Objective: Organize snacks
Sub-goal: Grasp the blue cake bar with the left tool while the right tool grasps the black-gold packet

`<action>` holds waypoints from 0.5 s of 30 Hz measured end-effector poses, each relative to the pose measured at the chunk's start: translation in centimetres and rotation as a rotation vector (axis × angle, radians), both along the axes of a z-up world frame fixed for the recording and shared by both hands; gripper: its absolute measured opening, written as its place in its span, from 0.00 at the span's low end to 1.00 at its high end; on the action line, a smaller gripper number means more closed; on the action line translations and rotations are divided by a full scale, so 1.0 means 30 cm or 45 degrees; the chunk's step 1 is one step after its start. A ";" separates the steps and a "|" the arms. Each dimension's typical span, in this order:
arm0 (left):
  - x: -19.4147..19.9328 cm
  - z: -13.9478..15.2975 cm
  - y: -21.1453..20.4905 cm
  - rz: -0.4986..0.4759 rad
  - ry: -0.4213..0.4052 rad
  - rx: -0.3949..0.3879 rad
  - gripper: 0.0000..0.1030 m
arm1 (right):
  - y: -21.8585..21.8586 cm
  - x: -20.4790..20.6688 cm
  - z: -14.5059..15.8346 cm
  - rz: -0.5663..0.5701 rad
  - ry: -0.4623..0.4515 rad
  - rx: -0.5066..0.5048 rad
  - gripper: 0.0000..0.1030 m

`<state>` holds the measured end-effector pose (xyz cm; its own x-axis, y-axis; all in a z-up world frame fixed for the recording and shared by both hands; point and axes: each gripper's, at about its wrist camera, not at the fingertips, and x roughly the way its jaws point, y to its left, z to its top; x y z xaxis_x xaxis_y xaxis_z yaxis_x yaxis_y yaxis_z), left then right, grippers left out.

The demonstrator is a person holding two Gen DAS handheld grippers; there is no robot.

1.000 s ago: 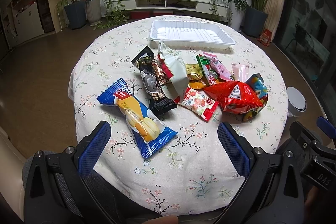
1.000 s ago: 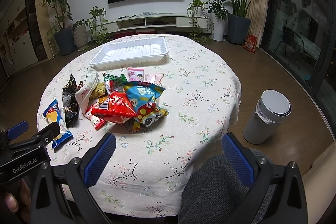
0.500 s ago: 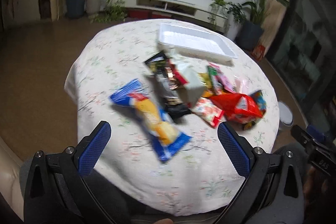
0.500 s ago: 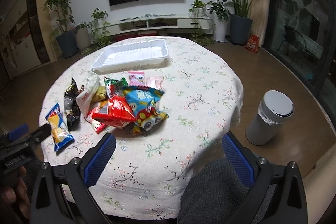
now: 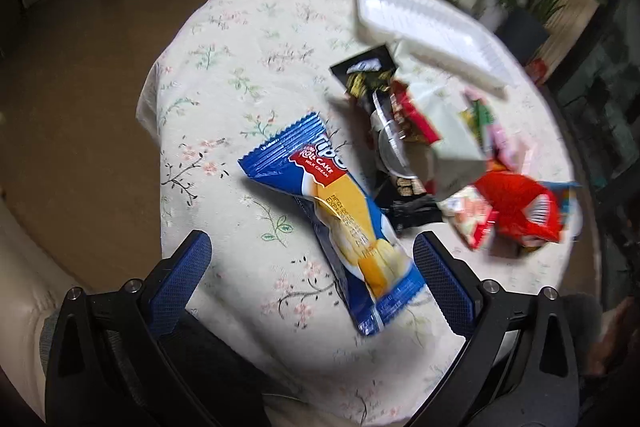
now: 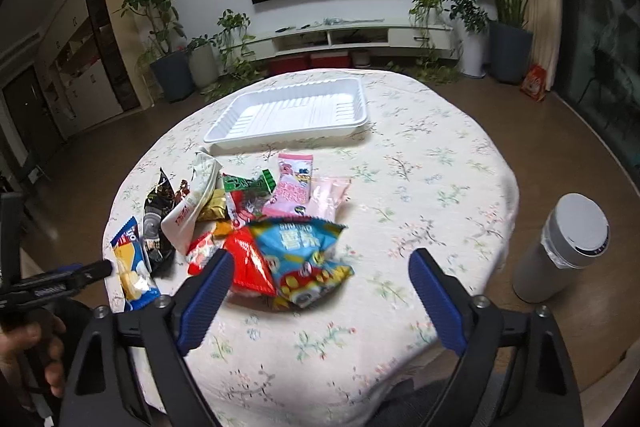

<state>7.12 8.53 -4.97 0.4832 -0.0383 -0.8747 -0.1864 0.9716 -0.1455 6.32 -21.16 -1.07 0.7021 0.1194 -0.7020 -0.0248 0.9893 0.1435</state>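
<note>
On round desk (image 6: 432,163) with floral cloth: heap of snack packets, white plastic tray (image 6: 292,113) behind heap, nothing in it. Blue-and-yellow roll cake wrapper (image 5: 340,219) lies flat at heap's left edge, near end between blue pads of left hand-held gripper (image 5: 312,275), pads spread, not touching it. Right hand-held gripper (image 6: 320,297) over red chip bag (image 6: 246,263) and blue cartoon snack bag (image 6: 304,259), jaws closing, nothing grasped. Grey lidded bin (image 6: 560,247) on floor right of desk.
</note>
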 end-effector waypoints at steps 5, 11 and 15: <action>0.067 -0.038 -0.025 0.023 0.050 0.028 0.79 | -0.001 0.059 -0.005 0.036 0.014 0.001 0.66; 0.109 -0.067 -0.034 -0.029 0.067 -0.006 0.65 | -0.017 0.091 -0.013 0.055 0.012 0.032 0.64; 0.131 -0.069 -0.046 -0.080 0.078 0.022 0.65 | -0.020 0.084 0.003 0.061 -0.009 0.054 0.64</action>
